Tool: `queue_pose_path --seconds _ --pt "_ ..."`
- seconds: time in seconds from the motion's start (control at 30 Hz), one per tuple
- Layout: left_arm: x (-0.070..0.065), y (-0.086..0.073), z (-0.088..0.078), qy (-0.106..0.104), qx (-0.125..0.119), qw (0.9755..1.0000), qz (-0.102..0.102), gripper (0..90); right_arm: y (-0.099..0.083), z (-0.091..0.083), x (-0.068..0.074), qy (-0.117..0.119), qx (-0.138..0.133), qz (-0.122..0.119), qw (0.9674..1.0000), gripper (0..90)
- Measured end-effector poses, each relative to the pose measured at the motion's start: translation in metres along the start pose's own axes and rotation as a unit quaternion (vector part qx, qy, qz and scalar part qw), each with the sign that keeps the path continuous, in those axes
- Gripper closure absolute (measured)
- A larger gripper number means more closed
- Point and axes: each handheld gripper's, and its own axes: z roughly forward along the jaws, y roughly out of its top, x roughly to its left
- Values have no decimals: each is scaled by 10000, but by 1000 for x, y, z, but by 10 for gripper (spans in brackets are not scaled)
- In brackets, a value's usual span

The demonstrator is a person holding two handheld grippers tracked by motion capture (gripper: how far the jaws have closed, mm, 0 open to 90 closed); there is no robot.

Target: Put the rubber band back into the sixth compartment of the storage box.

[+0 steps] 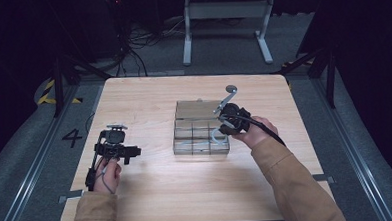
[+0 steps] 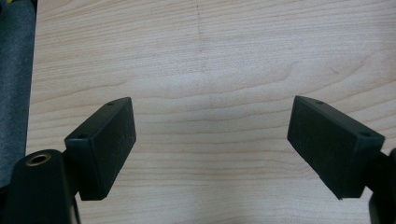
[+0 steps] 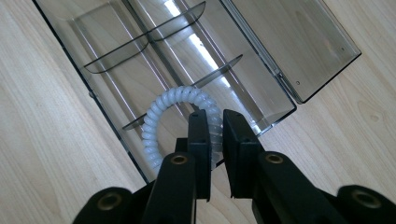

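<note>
In the high view a pale wooden table [image 1: 152, 192] stood over grey floor, and near its middle lay a clear smoky plastic organiser box [image 1: 200, 127] split into compartments, its lid folded back flat toward the far edge; the left gripper [image 1: 116, 144] sat well apart from the box, near the table's left side, held low in the person's left hand [image 1: 108, 175]; the right gripper [image 1: 224, 123] hung over the right end of the box, gripped by the right hand [image 1: 253, 132], with a black cable looping off along the tan sleeve [image 1: 292, 181]; a pale coiled hair tie [image 1: 216, 133] showed faintly just beneath that gripper, over the box's right-hand compartments. In the left gripper view the two black jaws stood wide apart with bare wood grain between them, holding nothing; a strip of grey floor ran along the left edge. In the right gripper view the jaws were drawn close together, pinching one side of the white spiral hair tie [image 3: 175, 109]; the rest of its loop arched forward over a compartment at the near end of the box [image 3: 140, 51], beside curved dividers; whether the loop touched the box floor could not be told; the open lid [image 3: 299, 46] lay flat on the table to the right.
</note>
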Motion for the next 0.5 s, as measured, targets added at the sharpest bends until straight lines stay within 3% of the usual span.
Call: queue_pose_path --seconds 0.5 --pt "1 0 0 3 14 10000 6 160 0 14 2 -60 222 -30 9997 823"
